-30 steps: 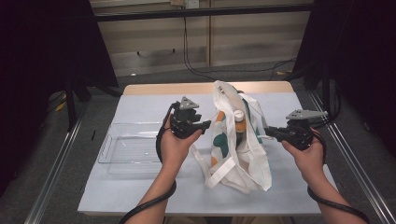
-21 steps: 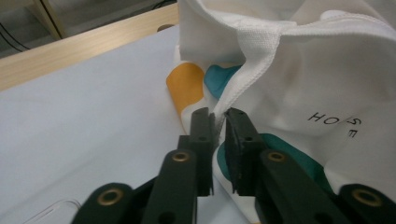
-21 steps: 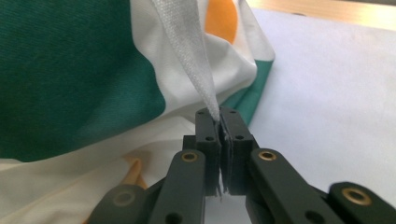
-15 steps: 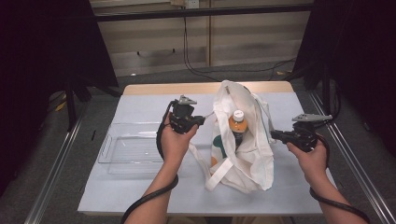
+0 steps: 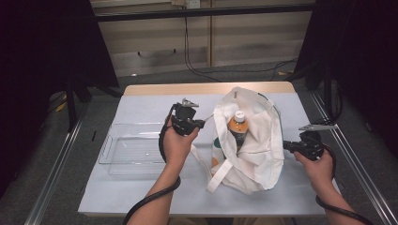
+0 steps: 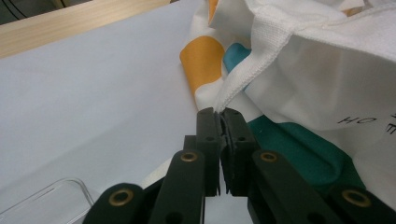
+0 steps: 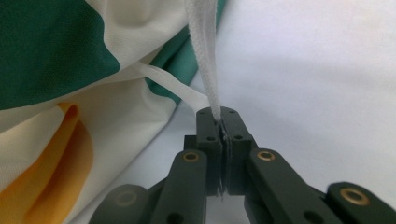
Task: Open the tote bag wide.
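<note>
Tote bag (image 5: 248, 140) is sitting at the desk (image 5: 141, 192) centre, mouth gaping upward, orange-capped bottle (image 5: 237, 129) standing inside. Clear tray (image 5: 129, 150) is lying at the bag's 9 o'clock, well apart.

Left gripper (image 5: 202, 123) is working at the bag's 10 o'clock, right gripper (image 5: 286, 146) at its 3 o'clock. Step looks like spreading the mouth by both straps.

To do it well: pulling both sides evenly and outward, keeping strap tension low so the bottle isn't tipping.

Left jaws have just been closing; they are pinching the strap's edge (image 6: 233, 88), nearly shut. Right jaws are clamping the white strap (image 7: 203, 56), nearly shut.
</note>
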Motion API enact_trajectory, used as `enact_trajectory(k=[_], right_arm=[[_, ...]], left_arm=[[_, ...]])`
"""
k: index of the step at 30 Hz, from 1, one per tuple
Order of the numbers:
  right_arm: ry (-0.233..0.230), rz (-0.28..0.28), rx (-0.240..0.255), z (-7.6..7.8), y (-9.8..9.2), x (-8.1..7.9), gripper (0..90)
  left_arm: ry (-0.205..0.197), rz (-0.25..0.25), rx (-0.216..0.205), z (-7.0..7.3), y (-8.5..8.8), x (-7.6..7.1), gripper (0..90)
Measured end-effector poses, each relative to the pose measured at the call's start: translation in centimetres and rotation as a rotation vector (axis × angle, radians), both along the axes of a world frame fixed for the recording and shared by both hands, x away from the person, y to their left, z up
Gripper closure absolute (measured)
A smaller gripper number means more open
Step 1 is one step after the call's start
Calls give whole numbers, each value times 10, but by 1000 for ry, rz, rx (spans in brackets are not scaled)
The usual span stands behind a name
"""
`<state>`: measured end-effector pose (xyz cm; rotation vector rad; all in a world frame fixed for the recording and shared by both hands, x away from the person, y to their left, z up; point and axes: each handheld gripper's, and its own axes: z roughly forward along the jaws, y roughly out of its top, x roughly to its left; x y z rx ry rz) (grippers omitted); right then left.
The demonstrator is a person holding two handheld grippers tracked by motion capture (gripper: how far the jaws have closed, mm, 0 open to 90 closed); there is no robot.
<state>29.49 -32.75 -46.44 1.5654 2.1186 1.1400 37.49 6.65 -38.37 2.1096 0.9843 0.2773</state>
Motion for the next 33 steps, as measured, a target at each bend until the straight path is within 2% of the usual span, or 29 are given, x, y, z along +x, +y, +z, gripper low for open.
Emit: enact_trajectory(k=[3, 7, 10, 11, 14, 15, 18, 21, 24, 26, 27, 29, 30, 32, 33], right_arm=[[-13, -6, 19, 0, -4, -2, 872], [-29, -8, 3, 8, -1, -1, 809], [-36, -3, 4, 13, 2, 1, 821], [-43, -1, -13, 19, 5, 2, 778], [-60, -6, -21, 25, 8, 4, 738], [-69, -28, -27, 30, 10, 7, 645], [-81, -36, -24, 35, 10, 10, 615], [-114, -43, -23, 49, 13, 15, 590], [-130, -40, -16, 56, 15, 18, 608], [-149, -37, -6, 60, 17, 19, 683], [-155, -37, 5, 60, 17, 19, 714], [-160, -32, 27, 58, 16, 18, 852], [-160, -32, 27, 58, 16, 18, 852], [-134, -37, 23, 53, 16, 19, 874], [-105, -40, 15, 45, 14, 20, 877]], left_arm=[[-3, -13, -7, 0, 1, 0, 868], [-18, -20, -12, 4, -4, -2, 868], [-24, -31, -16, 5, -6, -3, 869], [-30, -28, -21, 6, -9, -4, 869], [-33, -32, -21, 7, -10, -4, 869], [-35, -43, -9, 8, -10, -4, 869], [-36, -46, -11, 8, -10, -4, 869], [-43, -31, -19, 6, -11, -4, 870], [-40, -36, -4, 6, -12, -4, 872], [-30, -44, 22, 7, -11, -3, 873], [-33, -31, -3, 5, -12, -3, 873], [-29, -34, 16, 4, -10, -1, 873], [-29, -34, 16, 4, -10, -1, 873], [-25, -31, 12, 3, -9, -1, 873], [-21, -31, 20, 3, -8, 0, 873]])
